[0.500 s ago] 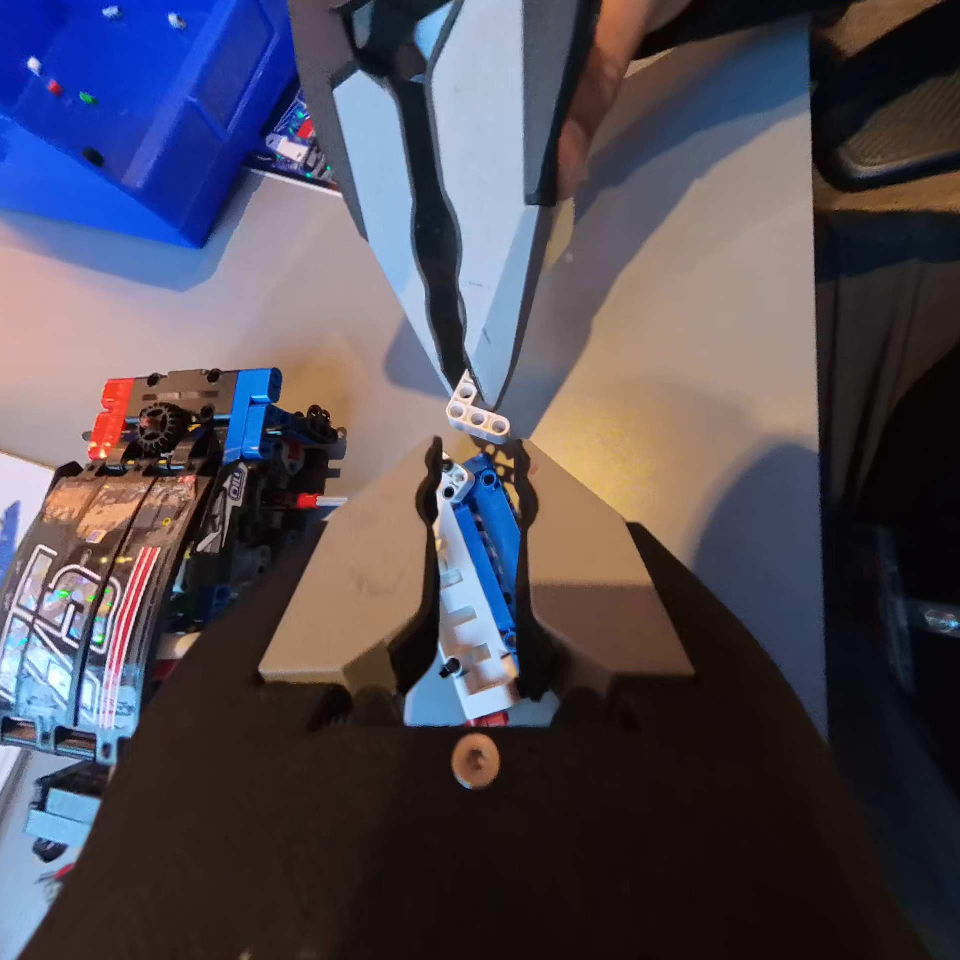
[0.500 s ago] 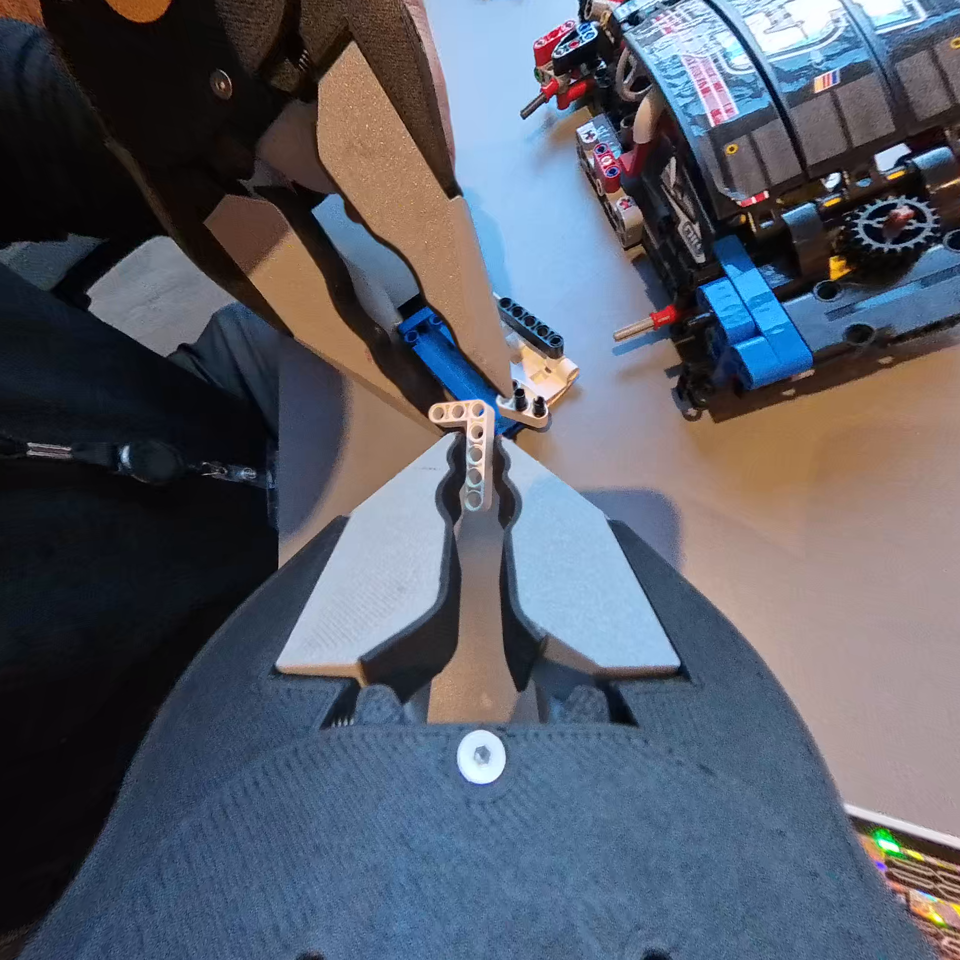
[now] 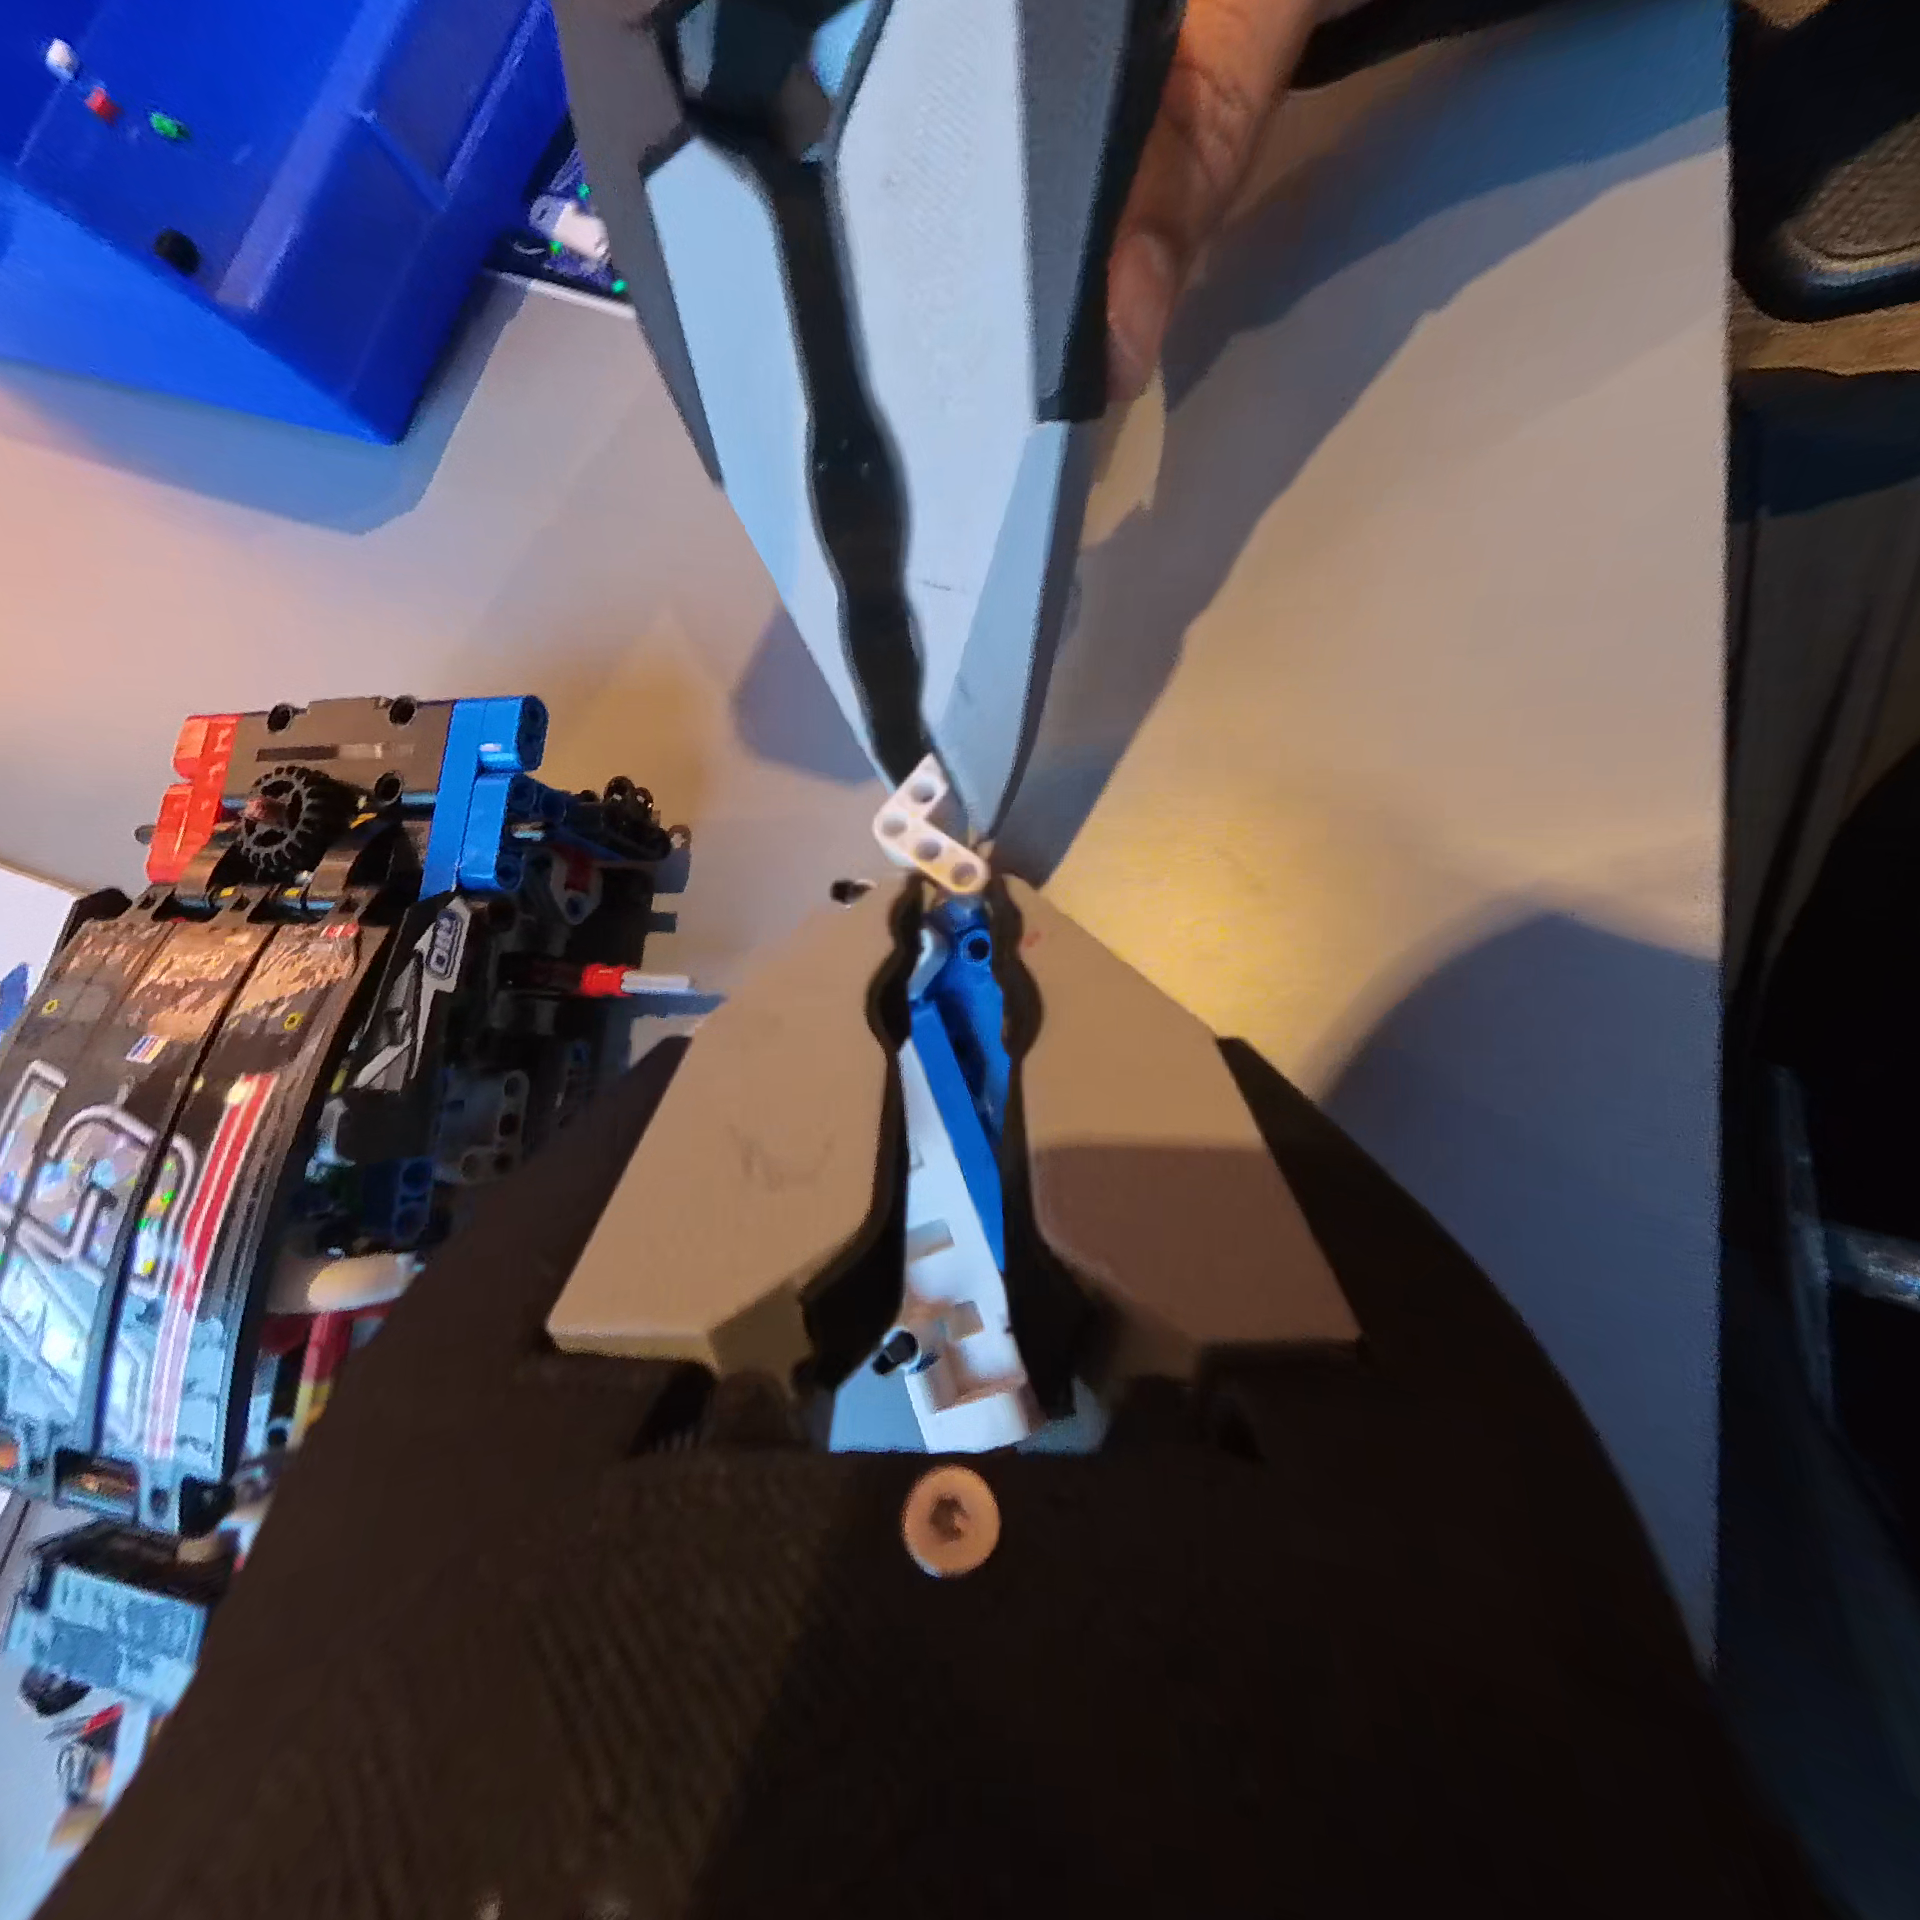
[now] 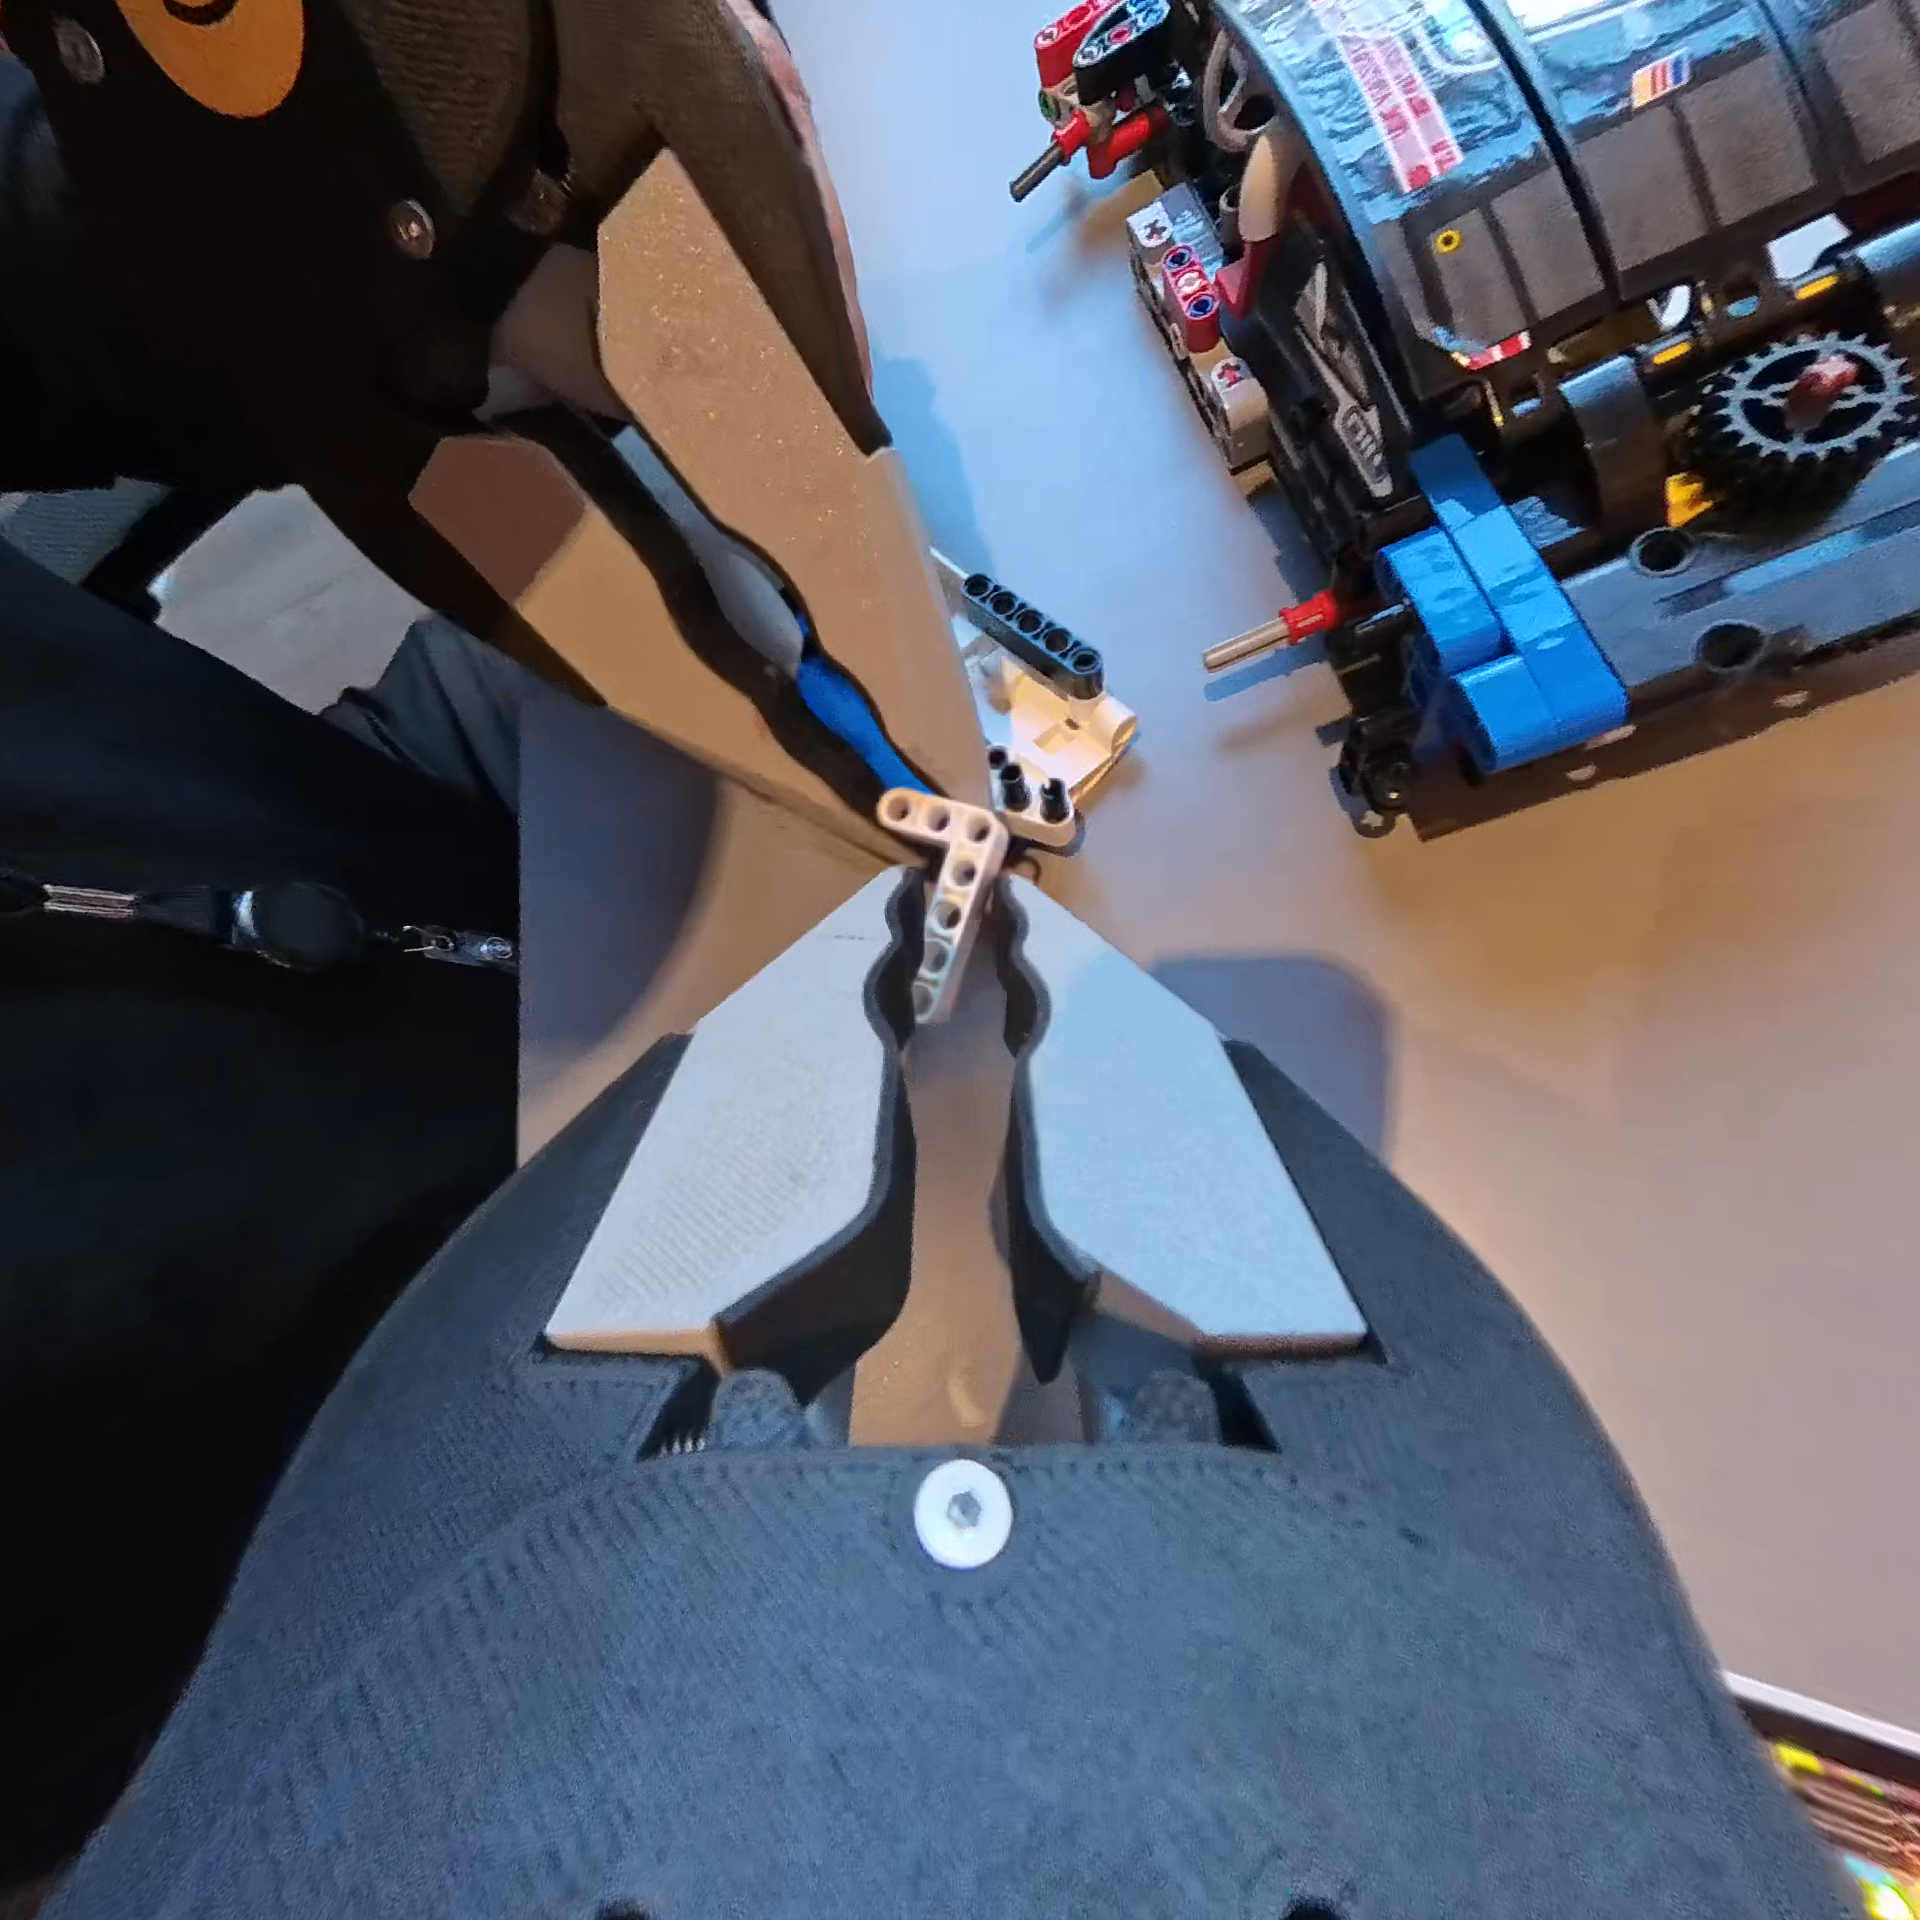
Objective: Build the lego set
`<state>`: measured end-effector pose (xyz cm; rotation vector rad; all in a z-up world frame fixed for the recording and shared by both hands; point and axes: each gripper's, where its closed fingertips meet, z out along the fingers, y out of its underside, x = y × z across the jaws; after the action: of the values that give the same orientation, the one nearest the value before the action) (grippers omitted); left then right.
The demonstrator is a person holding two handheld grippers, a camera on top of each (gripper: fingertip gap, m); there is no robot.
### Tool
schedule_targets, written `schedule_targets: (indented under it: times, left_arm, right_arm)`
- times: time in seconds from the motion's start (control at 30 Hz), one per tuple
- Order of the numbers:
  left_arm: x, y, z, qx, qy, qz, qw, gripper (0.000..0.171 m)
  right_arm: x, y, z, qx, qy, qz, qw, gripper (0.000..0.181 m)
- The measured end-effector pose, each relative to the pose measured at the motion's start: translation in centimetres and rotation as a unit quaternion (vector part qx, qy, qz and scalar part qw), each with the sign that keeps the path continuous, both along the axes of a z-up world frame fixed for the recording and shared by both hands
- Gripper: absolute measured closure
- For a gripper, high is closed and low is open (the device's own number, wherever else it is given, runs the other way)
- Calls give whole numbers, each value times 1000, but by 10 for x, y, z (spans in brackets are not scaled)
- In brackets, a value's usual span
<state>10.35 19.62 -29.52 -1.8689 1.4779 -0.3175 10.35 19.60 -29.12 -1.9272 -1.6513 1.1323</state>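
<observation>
1. At the far left of the left wrist view a blue bin [image 3: 260,197] sits on the table [image 3: 1351,675], with small loose pieces in it too blurred to name.

2. Below it lies the car model [image 3: 260,1039], largely built: black curved body panels with printed stripes, a blue beam stack, a black gear and red end pieces are all in place. I judge the main body well advanced, though how many steps remain cannot be told.

3. In the middle, the left hand-held gripper [image 3: 951,904] is closed on a blue-and-white sub-assembly [image 3: 961,1143], which runs back between its fingers towards the camera. The right wrist view shows black pins and a short black beam at the far end of this piece.

4. Just beyond its tip, the right hand-held gripper [image 4: 961,894] is clamped on the long leg of a white L-shaped beam [image 4: 951,883], the short leg sticking out sideways. The beam's corner sits against the tip of the sub-assembly; whether it is already pushed onto a pin is hidden.

5. Judgement: the step in hand is joining this beam to the sub-assembly, which must later go onto the car. Both are held above the table, near the car's blue end but apart from it.
</observation>
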Motion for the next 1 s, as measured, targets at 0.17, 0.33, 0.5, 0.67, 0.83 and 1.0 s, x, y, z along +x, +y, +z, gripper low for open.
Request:
schedule_targets:
  times: [0.17, 0.33, 0.5, 0.67, 0.83, 1.0]
  left_arm:
    - [1, 0, 6, -39, -48, 16, 998, 165]
    - [-7, 2, 3, -42, -30, 41, 998, 168]
    - [-22, 0, 1, -54, -18, 79, 995, 160]
    - [-21, -2, -6, -63, -4, 90, 994, 153]
    - [-13, 4, -11, -61, 8, 103, 993, 136]
    - [-7, 10, -17, -57, 16, 106, 993, 137]
  right_arm:
    - [-1, 0, -4, 32, 4, -4, 999, 173]
    - [0, 6, -3, 44, 0, -25, 999, 176]
    - [9, 15, -6, 50, -17, -58, 997, 176]
    - [13, 15, -17, 36, -36, -69, 996, 176]
    - [15, 15, -22, 37, -48, -68, 996, 176]
    - [15, 14, -22, 41, -44, -69, 996, 176]
